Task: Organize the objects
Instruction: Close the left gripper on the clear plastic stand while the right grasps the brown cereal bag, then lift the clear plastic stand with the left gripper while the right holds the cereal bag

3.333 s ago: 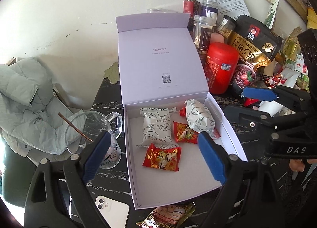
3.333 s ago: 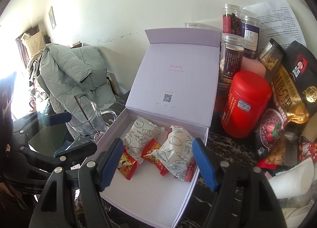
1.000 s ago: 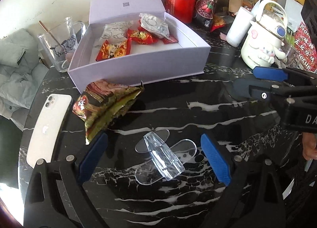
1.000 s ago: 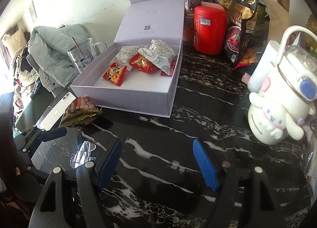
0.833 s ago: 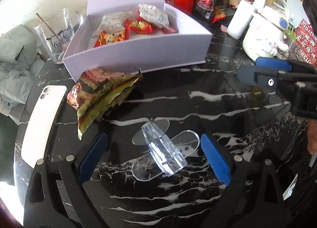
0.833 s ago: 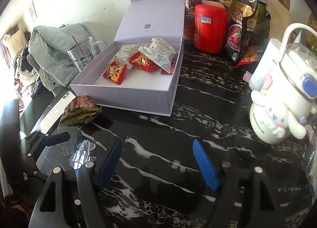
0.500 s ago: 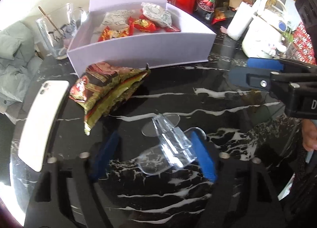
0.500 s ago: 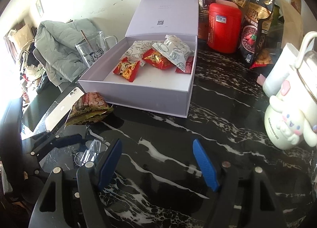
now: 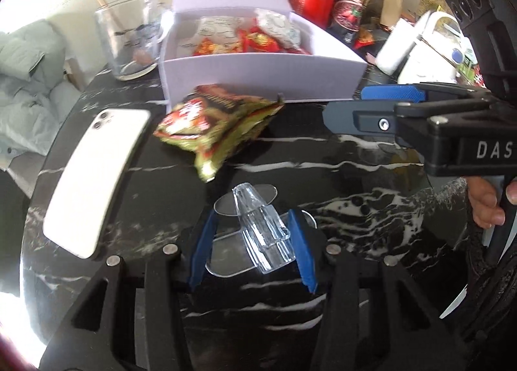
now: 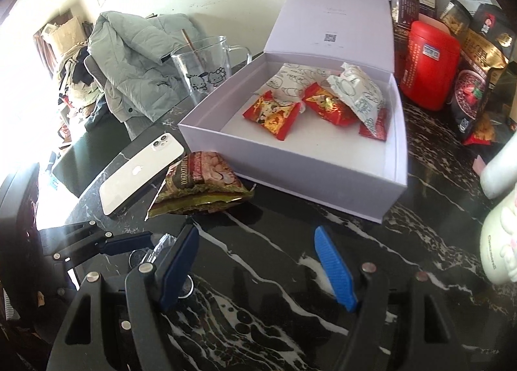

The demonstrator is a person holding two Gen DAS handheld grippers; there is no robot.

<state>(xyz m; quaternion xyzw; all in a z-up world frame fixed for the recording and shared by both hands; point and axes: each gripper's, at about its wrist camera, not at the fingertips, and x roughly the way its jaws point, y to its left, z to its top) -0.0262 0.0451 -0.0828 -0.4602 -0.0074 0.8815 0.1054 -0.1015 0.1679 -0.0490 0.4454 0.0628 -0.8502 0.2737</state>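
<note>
A clear acrylic stand (image 9: 258, 235) lies on the black marble table (image 9: 323, 158). My left gripper (image 9: 252, 213) has its blue pads against the stand's two sides, and its jaws are closing on it. A crumpled snack bag (image 9: 219, 122) lies just beyond, against the open lilac box (image 9: 258, 74), which holds several wrapped snacks. My right gripper (image 10: 255, 235) hovers open over bare marble with nothing between its fingers. It also shows in the left wrist view as the right gripper (image 9: 355, 104), to the right of the stand. In the right wrist view the stand (image 10: 161, 246) is mostly hidden behind that gripper's left finger.
A white phone (image 9: 97, 177) lies face down left of the bag. A glass mug (image 9: 129, 38) stands left of the box. A red canister (image 10: 429, 64), jars and food pouches crowd the back right. A white cartoon bottle (image 10: 497, 242) stands at the right. A person's hand (image 9: 484, 200) holds the right gripper.
The left jaws have come from wide open to touching the clear stand's sides, and that gripper moved a little forward. The right gripper swung left, nearer the box and bag, still open.
</note>
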